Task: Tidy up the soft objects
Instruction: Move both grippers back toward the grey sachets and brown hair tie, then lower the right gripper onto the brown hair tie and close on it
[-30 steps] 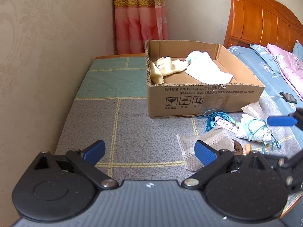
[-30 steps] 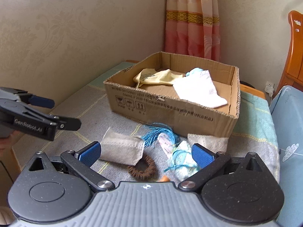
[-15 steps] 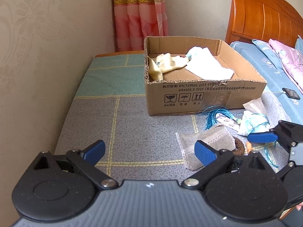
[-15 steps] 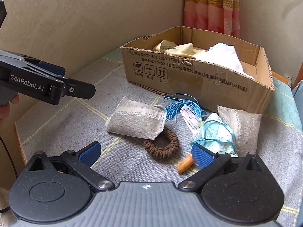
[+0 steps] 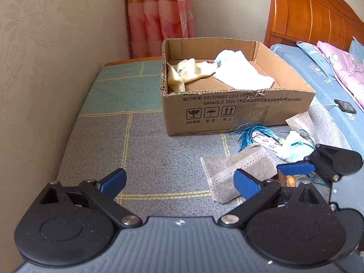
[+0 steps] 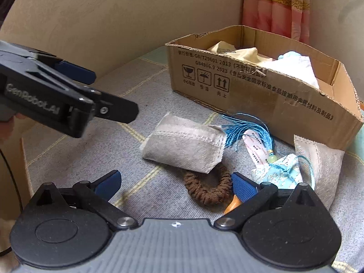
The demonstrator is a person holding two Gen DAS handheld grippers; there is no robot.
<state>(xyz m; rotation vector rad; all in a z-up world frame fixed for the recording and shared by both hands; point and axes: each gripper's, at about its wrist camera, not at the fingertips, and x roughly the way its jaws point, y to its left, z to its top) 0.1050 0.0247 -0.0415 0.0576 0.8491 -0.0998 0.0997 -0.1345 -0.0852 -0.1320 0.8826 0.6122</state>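
Two sets of jaws wide open, holding nothing. Right gripper (image 6: 175,185) low over the desk (image 5: 159,159), nearer to the small things than the left gripper (image 5: 179,183), held back and off to the side. Brown hair tie (image 6: 208,187) just ahead, a bit toward the right-hand finger, touching the grey pouch (image 6: 184,147). Lying flat, round like a ring, so no long side to line up with. Fuzzy and squashy, likely easy to pinch. Probably next to be picked, then dropped in the cardboard box (image 6: 261,86) farther back, with cloths already inside.
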